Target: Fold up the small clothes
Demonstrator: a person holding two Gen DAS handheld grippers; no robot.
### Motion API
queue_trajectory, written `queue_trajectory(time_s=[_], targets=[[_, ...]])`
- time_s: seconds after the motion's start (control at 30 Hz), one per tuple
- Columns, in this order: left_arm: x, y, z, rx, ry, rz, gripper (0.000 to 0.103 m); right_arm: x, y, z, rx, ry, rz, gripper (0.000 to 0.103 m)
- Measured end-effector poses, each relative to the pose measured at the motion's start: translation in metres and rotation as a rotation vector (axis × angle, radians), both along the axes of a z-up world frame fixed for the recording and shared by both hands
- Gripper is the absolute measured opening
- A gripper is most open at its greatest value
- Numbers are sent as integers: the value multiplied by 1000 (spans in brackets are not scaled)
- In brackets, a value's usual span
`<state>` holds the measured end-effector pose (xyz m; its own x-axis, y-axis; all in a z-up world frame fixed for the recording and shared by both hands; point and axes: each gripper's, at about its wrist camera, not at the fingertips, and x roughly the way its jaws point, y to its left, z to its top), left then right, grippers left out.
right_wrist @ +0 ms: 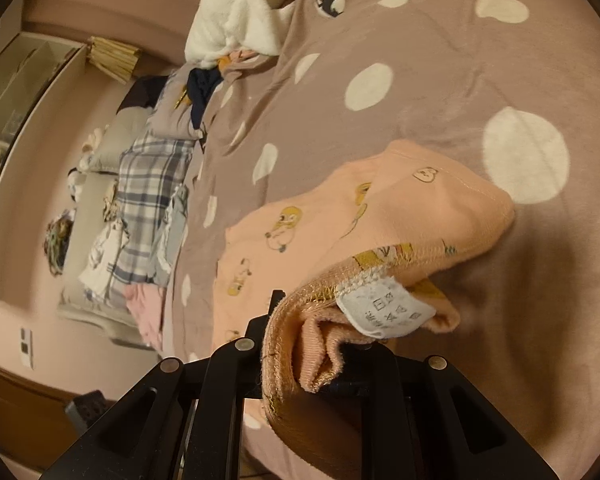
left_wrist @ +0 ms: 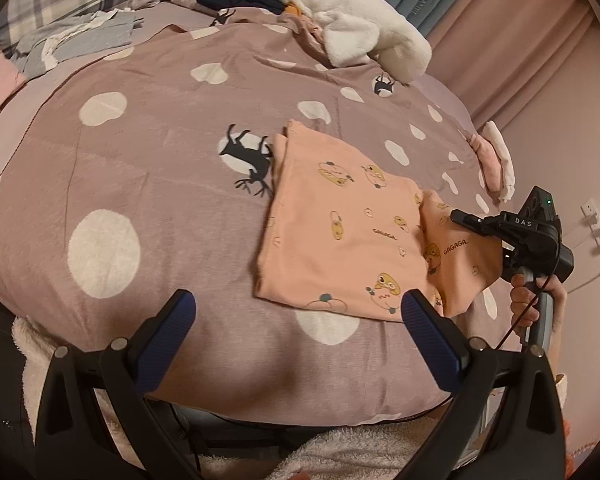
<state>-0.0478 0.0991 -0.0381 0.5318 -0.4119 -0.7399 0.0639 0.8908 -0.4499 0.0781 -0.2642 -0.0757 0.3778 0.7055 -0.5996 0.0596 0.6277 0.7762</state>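
Peach cotton garment [left_wrist: 340, 224], printed with small cartoon figures, lies partly folded on the dotted mauve duvet [left_wrist: 160, 168] at centre right of the left wrist frame. Only that view shows the left hand-held gripper [left_wrist: 300, 312] spread wide and empty. The right wrist view alone shows a white care label [right_wrist: 384, 310], with the right hand-held gripper [right_wrist: 328, 360] clamped on the lifted hem.
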Motion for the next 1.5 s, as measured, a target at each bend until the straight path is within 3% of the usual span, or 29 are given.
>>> queue_trajectory(time_s=[0.47, 0.77, 0.9, 1.07, 1.2, 1.33, 1.5], targets=[[-2, 16, -9, -23, 52, 19, 103, 11, 63, 15, -10, 9, 110, 20], [-4, 28, -12, -33, 69, 41, 103, 19, 112, 6, -100, 62, 182, 20], [-2, 32, -15, -15, 84, 46, 103, 18, 128, 7, -149, 68, 214, 25], [-2, 33, -17, -27, 96, 51, 103, 21, 135, 9, -115, 95, 232, 53], [-1, 31, -20, -27, 110, 47, 103, 19, 147, 17, -136, 75, 268, 54], [0, 29, -21, -26, 121, 37, 103, 15, 164, 25, 45, 57, 362, 55], [-3, 28, -22, -21, 125, 29, 103, 7, 175, 45, -77, -15, 399, 55]])
